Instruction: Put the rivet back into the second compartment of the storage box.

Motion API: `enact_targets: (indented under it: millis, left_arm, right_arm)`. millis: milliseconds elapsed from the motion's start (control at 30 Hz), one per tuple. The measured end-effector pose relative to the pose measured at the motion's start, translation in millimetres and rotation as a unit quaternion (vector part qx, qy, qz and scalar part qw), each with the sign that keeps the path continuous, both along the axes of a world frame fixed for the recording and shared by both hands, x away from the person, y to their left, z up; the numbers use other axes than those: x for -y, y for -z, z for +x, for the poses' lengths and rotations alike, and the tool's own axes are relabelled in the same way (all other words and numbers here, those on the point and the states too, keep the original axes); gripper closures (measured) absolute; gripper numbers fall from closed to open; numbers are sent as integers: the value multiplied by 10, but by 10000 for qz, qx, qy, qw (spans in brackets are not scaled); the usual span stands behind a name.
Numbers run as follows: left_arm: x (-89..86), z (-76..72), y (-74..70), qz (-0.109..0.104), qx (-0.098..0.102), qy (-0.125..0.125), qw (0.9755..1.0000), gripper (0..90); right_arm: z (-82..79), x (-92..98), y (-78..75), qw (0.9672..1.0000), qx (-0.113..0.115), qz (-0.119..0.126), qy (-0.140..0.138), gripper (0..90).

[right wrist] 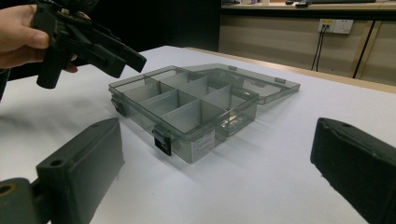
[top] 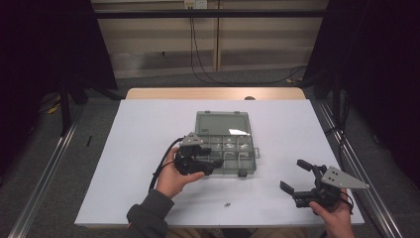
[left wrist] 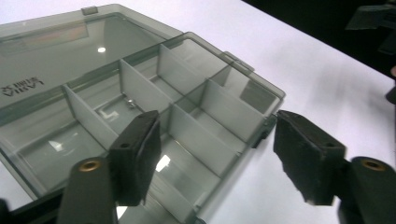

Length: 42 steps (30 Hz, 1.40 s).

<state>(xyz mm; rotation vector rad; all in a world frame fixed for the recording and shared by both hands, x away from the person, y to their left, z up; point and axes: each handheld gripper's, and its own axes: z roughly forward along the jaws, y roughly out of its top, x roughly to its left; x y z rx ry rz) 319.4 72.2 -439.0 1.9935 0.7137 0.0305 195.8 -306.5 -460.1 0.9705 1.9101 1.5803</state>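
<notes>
White desk (top: pixel 148 148), open organizer box (top: pixel 227 144) mid-frame w/ left tool (top: pixel 210 166) spread empty over it, right tool (top: pixel 293 176) spread too, so imo drop small bits straight into one compartment.

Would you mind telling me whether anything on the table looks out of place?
One small dark part lies loose on the white table, apart from the open compartment box, near the front edge. What it is, I cannot tell.
</notes>
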Motion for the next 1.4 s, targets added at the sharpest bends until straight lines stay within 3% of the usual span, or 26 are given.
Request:
enact_targets:
  millis: [133,433,833,1400]
  left_arm:
    - [-9,-83,24,-111,26,144,9998,249]
    - [25,-294,62,-105,202,488,9985,175]
    - [91,-470,161,-14,229,784,9967,164]
    - [162,-609,266,313,161,1096,9933,201]
  right_arm:
    - [0,0,-1,10000,2,4,8,25]
    - [0,-4,1,10000,-2,-10,-5,25]
    - [0,-3,0,10000,1,-10,-10,25]
    - [-1,-2,0,10000,-1,-6,-4,25]
